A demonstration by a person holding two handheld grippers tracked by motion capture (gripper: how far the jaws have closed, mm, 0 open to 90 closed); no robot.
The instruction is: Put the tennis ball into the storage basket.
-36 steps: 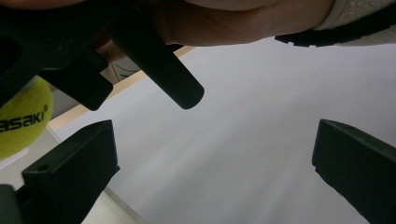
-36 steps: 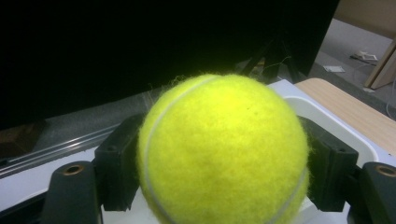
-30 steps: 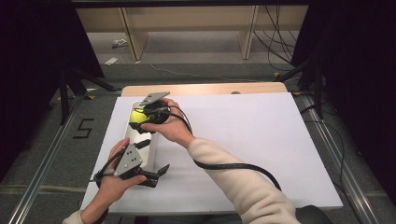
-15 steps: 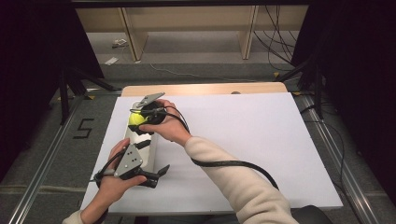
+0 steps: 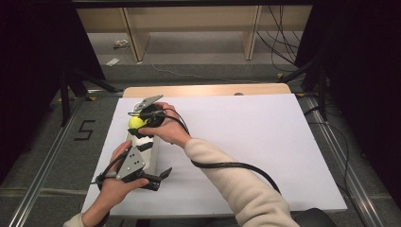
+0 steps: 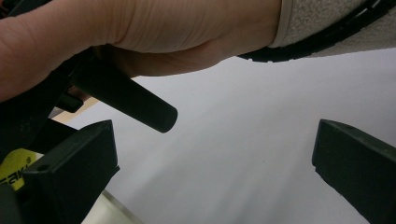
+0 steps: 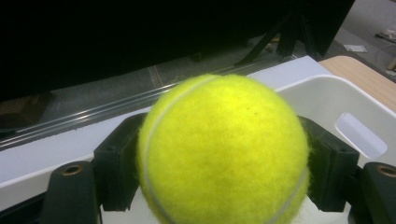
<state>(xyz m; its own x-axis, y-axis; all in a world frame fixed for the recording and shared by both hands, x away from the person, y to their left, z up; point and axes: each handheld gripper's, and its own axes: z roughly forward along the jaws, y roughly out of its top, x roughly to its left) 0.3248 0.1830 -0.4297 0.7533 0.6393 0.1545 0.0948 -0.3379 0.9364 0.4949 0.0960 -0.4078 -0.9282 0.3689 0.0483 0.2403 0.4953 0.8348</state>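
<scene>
A yellow tennis ball [image 5: 137, 122] [image 7: 223, 149] is clamped between the black jaws of my right gripper [image 5: 140, 124] [image 7: 224, 179], just above a narrow white bin [image 5: 147, 150] [image 7: 327, 100] at the left of the white table. The bin's handle slot [image 7: 360, 135] shows beside the ball. My left gripper [image 5: 160, 178] [image 6: 215, 177] rests at the near end of the bin, its jaws wide apart with nothing between them. In the left gripper view the person's right hand [image 6: 140, 32] and the other gripper's handle [image 6: 128, 98] cross overhead.
A white sheet [image 5: 246, 142] covers the table, with a wooden strip [image 5: 208, 90] along its far edge. A black cable [image 5: 231, 165] trails from the right gripper along the sleeve. Wooden shelving legs [image 5: 132, 38] stand on the floor beyond.
The right gripper has shifted slightly with the ball over the bin's far end. The left gripper has stayed in place.
</scene>
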